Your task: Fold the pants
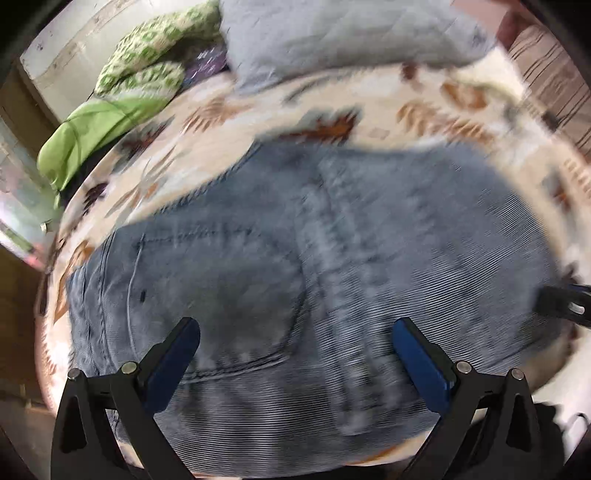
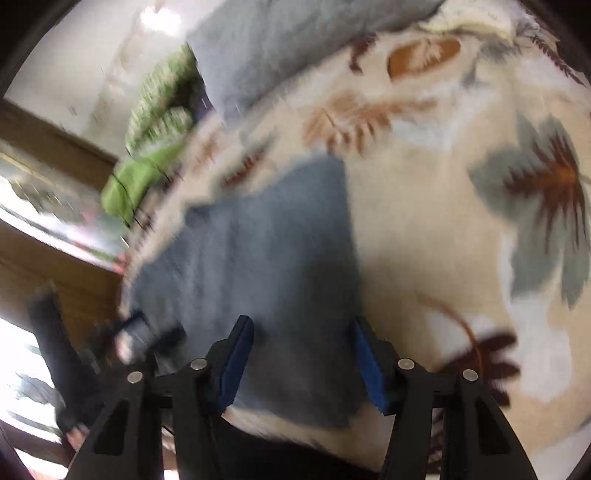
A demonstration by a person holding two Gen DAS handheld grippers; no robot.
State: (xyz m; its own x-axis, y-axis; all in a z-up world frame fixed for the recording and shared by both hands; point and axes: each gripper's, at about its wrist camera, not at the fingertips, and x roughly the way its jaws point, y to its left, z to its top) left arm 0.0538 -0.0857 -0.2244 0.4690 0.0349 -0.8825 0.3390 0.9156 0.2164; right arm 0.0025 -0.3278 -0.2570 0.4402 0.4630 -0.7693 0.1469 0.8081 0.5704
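1. Both claws hang apart over the jeans [image 1: 295, 266]: left claw [image 1: 295, 328] spread wide, right claw [image 2: 303, 325] about half open, each holding nothing.
2. Beneath them, the jeans lie flat on a leaf-patterned blanket [image 2: 424, 229].
3. Beyond sits a grey pillow [image 1: 332, 33].

Bed takes up most of the room view, covered by a cream bedspread [image 2: 424, 236] with rust, brown and grey-green leaf print. Grey quilted pillow [image 1: 343, 37] at the far end; beside it a green-and-white patterned cushion [image 1: 155, 51] and a plain lime-green one [image 1: 88, 129]. White wall [image 2: 74, 70] behind, scuffed. Brown wood panelling [image 2: 48, 140] off to the left side. Striped brown fabric [image 1: 554, 77] at far right. Both views motion-blurred.
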